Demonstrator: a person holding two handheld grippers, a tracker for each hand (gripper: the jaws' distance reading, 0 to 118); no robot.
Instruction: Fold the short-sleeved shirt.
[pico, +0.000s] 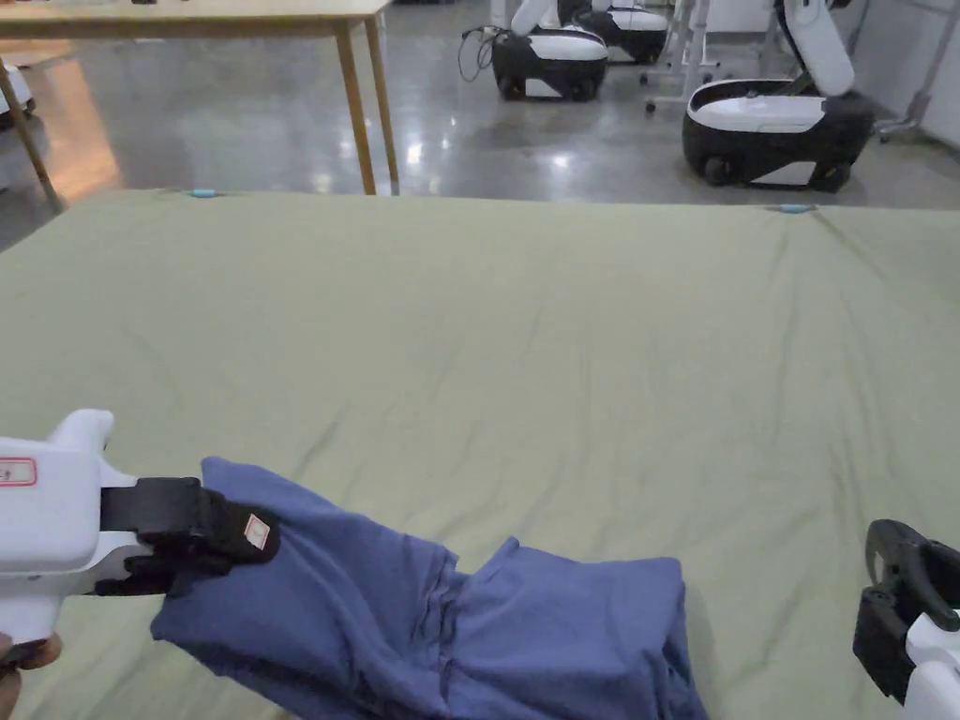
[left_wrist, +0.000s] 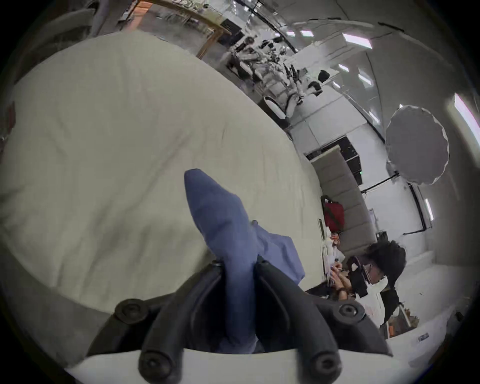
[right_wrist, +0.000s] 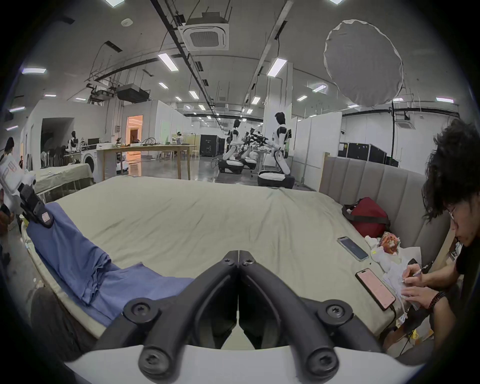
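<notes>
A blue short-sleeved shirt (pico: 450, 619) lies bunched at the near edge of the bed, its left end lifted. My left gripper (pico: 239, 544) is shut on that end; in the left gripper view the blue cloth (left_wrist: 220, 220) runs between both jaws, pinched at my left gripper (left_wrist: 239, 262). From the right gripper view the shirt (right_wrist: 85, 257) slopes up to the left gripper (right_wrist: 41, 218). My right gripper (right_wrist: 238, 256) hangs over the bed's near edge, jaws pressed together with nothing in them. It shows at the lower right in the head view (pico: 891, 600), well clear of the shirt.
The bed has a wrinkled pale green sheet (pico: 525, 356). A person (right_wrist: 446, 233) sits writing at its right side, beside two phones (right_wrist: 353, 248) and a red bag (right_wrist: 368, 217). Wheeled robots (pico: 769, 131) and a wooden table (pico: 356, 56) stand beyond the far edge.
</notes>
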